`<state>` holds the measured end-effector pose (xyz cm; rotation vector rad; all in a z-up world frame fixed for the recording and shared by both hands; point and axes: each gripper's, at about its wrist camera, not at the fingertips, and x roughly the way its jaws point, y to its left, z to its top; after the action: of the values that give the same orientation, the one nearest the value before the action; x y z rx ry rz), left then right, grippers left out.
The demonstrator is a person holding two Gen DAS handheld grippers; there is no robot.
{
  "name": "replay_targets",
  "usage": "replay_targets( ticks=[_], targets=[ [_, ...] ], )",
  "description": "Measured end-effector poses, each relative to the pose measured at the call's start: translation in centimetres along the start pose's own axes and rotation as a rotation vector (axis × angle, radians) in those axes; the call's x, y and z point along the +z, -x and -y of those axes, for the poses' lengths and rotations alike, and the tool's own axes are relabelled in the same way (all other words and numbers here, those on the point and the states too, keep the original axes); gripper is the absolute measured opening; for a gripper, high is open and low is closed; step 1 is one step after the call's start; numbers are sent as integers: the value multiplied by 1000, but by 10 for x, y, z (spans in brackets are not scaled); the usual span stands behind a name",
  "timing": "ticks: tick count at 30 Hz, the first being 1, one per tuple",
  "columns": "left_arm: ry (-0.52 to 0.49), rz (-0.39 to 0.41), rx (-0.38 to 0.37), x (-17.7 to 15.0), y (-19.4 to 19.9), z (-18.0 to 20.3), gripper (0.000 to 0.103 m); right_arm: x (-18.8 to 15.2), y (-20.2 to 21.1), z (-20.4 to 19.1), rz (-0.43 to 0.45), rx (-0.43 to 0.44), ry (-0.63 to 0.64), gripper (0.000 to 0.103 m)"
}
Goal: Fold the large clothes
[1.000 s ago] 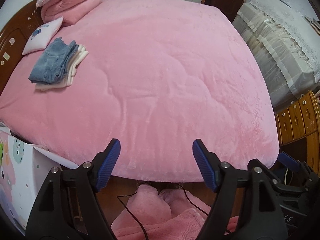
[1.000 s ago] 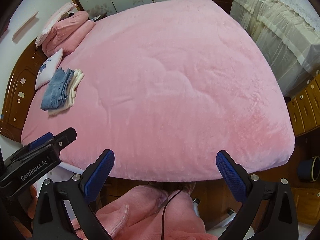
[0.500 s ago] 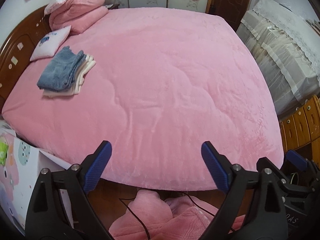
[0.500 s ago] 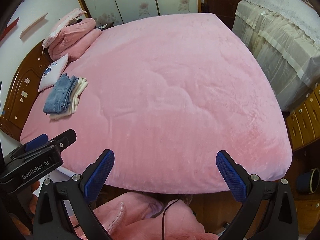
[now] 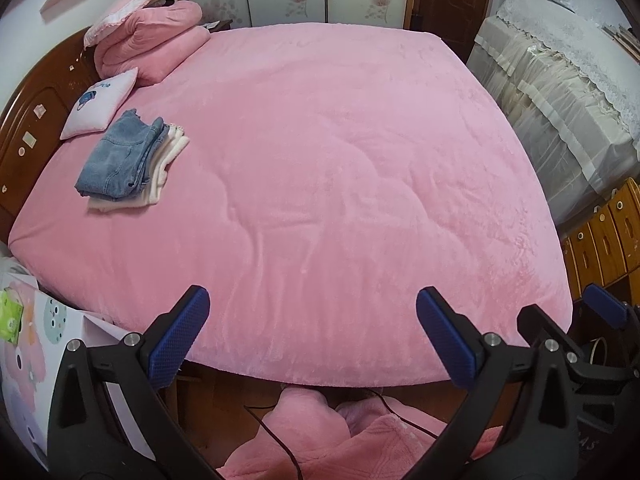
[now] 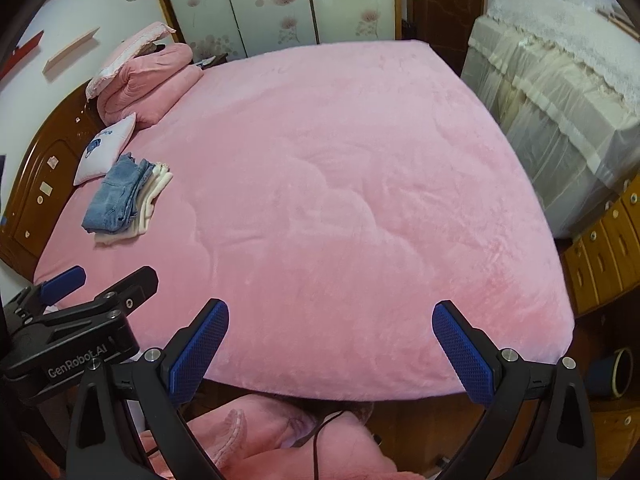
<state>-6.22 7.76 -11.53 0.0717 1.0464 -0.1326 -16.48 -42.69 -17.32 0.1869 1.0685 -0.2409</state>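
A folded stack, blue jeans [image 5: 120, 160] on top of a cream garment [image 5: 160, 176], lies near the left edge of the pink-covered bed [image 5: 340, 160], also in the right wrist view as the folded stack [image 6: 120, 196]. My left gripper [image 5: 312, 304] hovers over the bed's near edge, its jaws opening wide with nothing between them. My right gripper [image 6: 331, 314] stands open beside it, also holding nothing. Pink fleece fabric [image 5: 360, 440] bunches below both grippers, crossed by a black cable. The left gripper's body [image 6: 80, 344] shows at the left of the right wrist view.
A folded pink quilt [image 5: 152, 48] and a small white cushion [image 5: 100, 104] lie by the wooden headboard [image 5: 32, 112]. Cloth-covered furniture [image 5: 560, 92] and wooden drawers [image 5: 600, 240] flank the right. A printed box [image 5: 28, 340] stands at the bed's left corner.
The left gripper's jaws have spread wider. Both views have tilted up, so more of the far wall and wardrobe doors shows. The right jaws keep the same width.
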Motion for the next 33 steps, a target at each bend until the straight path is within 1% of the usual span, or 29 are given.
replay_targets(
  ticks=[4,7,14,20,33],
  targets=[
    [12,-8,-2,3,-1,-3,102,-2,9,-9,38,2,29,103],
    [17,-10,2,4,-1,-5,102,1,12,-15,46,0,45,103],
    [16,-18,9,4,-4,-3,102,4,6,-13,16,3,32,103],
    [15,-16,15,4,-5,-2,102,9,1,-6,9,4,30,103],
    [6,-33,20,-1,-8,-3,102,4,-6,6,-22,5,18,103]
  ],
)
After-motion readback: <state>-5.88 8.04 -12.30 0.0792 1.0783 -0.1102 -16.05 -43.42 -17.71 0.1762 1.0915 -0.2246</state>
